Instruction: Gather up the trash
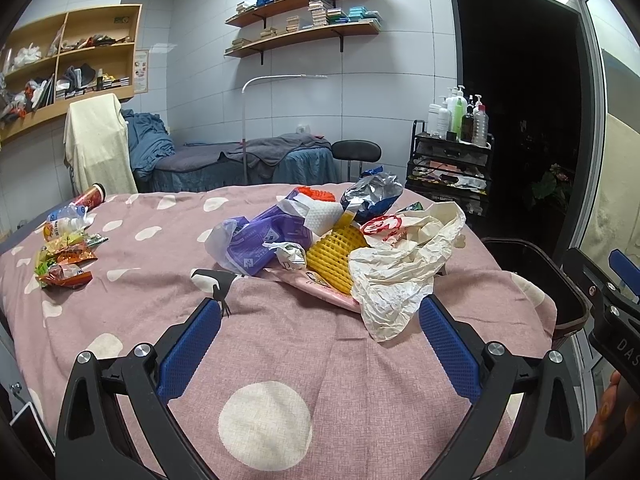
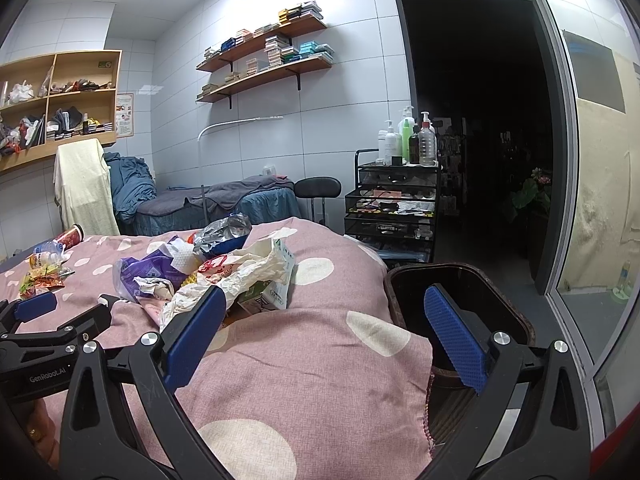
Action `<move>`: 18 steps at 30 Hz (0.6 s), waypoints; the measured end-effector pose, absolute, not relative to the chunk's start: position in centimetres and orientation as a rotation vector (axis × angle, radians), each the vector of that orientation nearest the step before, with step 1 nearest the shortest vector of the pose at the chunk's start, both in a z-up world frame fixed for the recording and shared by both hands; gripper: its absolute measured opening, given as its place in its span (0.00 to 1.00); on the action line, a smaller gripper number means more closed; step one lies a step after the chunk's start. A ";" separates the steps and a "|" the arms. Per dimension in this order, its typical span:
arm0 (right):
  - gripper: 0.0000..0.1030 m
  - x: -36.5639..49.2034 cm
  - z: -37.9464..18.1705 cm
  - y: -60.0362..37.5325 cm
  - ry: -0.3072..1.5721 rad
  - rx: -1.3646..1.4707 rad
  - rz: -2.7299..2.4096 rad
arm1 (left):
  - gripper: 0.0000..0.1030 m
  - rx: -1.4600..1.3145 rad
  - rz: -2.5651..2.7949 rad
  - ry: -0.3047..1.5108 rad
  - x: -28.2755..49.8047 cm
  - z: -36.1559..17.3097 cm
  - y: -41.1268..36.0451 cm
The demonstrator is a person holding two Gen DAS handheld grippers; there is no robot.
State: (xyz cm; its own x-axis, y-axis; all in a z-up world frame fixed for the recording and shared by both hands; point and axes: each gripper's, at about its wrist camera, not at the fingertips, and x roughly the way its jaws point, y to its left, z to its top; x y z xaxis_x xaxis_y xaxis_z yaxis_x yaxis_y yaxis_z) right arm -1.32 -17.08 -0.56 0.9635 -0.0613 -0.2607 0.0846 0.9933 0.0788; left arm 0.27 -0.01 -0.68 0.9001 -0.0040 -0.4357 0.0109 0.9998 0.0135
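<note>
Left tongs (image 1: 320, 316) hang spread wide above a pink bedspread with pale spots (image 1: 280, 352), facing a crumpled cream plastic bag (image 1: 396, 280), yellow foam netting (image 1: 332, 252) and purple plastic packet (image 1: 260, 240).

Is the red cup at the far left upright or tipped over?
Tipped: the red cup lies on its side on the pink blanket.

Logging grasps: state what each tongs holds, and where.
Nothing. Left tongs and right tongs both gape open and empty, short of the trash pile.
</note>
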 end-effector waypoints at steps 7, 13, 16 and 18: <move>0.95 -1.3 -0.6 -17.1 0.263 0.090 -0.073 | 0.95 0.014 -0.007 0.451 0.3 -0.7 0.0; 0.95 -1.2 -0.7 -16.9 0.268 0.091 -0.070 | 0.95 0.013 -0.013 0.457 0.5 -0.8 -0.4; 0.95 -1.3 -0.8 -16.8 0.270 0.093 -0.071 | 0.95 0.011 -0.022 0.460 0.6 -0.9 -0.4; 0.96 -1.1 -0.9 -16.7 0.274 0.093 -0.071 | 0.95 0.011 -0.023 0.461 0.6 -0.9 -0.3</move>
